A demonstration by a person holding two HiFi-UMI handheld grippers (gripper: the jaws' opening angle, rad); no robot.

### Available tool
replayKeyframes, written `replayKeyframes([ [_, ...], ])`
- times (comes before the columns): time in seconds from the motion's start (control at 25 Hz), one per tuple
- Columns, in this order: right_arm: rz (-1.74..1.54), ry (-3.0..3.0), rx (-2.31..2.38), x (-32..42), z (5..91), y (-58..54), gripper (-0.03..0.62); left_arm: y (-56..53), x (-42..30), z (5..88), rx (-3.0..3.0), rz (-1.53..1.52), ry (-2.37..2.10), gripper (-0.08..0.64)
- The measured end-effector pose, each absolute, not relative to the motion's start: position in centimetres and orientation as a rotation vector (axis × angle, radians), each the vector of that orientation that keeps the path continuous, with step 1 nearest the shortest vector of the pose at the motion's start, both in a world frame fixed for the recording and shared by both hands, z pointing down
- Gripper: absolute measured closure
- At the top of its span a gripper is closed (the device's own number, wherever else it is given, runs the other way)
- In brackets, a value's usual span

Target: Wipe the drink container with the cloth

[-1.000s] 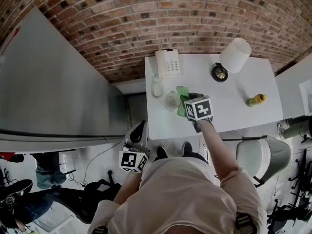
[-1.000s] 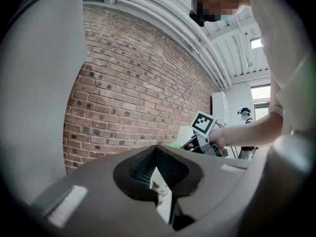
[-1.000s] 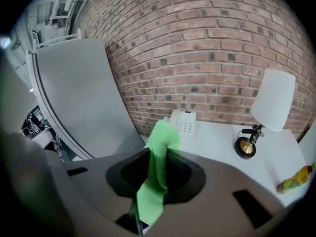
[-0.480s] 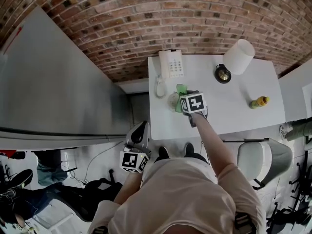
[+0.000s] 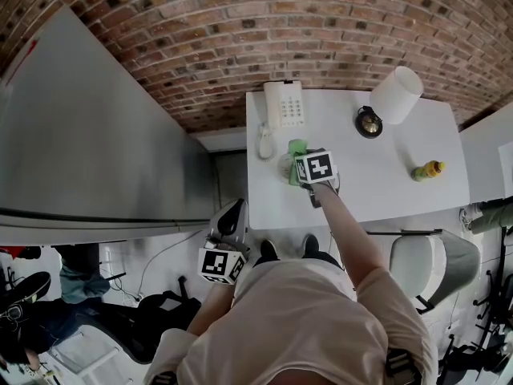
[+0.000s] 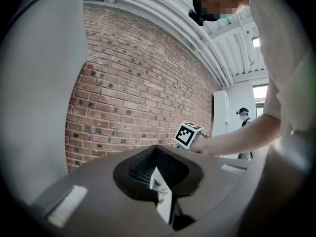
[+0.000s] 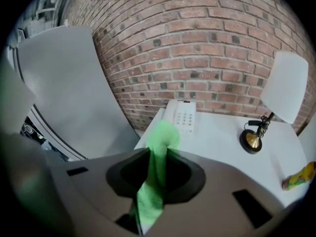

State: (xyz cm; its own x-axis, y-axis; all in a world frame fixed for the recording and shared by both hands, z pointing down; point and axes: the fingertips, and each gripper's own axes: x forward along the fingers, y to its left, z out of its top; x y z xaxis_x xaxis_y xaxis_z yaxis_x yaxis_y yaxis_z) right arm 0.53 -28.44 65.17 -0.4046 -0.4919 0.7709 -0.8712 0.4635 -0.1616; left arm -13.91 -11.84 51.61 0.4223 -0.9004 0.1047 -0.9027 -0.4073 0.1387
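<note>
Clenching the cloth (image 7: 159, 132) between its fingers (image 7: 124, 174), your right gripper (image 7: 157, 154) holds it lengthwise, pointing toward the phone (image 7: 180, 116); left gripper (image 6: 157, 168) clenched, empty.

The right arm (image 5: 346, 233) stretches forward, and the right gripper (image 7: 156, 168) at its end has its jaws clamped on the green cloth (image 7: 159, 147). The left arm (image 5: 210, 311) hangs bent beside the body, the left gripper (image 6: 159, 184) held low with jaws together
</note>
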Motion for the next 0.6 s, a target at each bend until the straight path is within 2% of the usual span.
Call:
replayKeyframes([
  [0.6, 0.595, -2.053, 1.091, -1.4, 64.8, -28.5, 0.526, -11.5, -14.3, 51.6, 2.499, 0.022, -1.599, 0.551],
])
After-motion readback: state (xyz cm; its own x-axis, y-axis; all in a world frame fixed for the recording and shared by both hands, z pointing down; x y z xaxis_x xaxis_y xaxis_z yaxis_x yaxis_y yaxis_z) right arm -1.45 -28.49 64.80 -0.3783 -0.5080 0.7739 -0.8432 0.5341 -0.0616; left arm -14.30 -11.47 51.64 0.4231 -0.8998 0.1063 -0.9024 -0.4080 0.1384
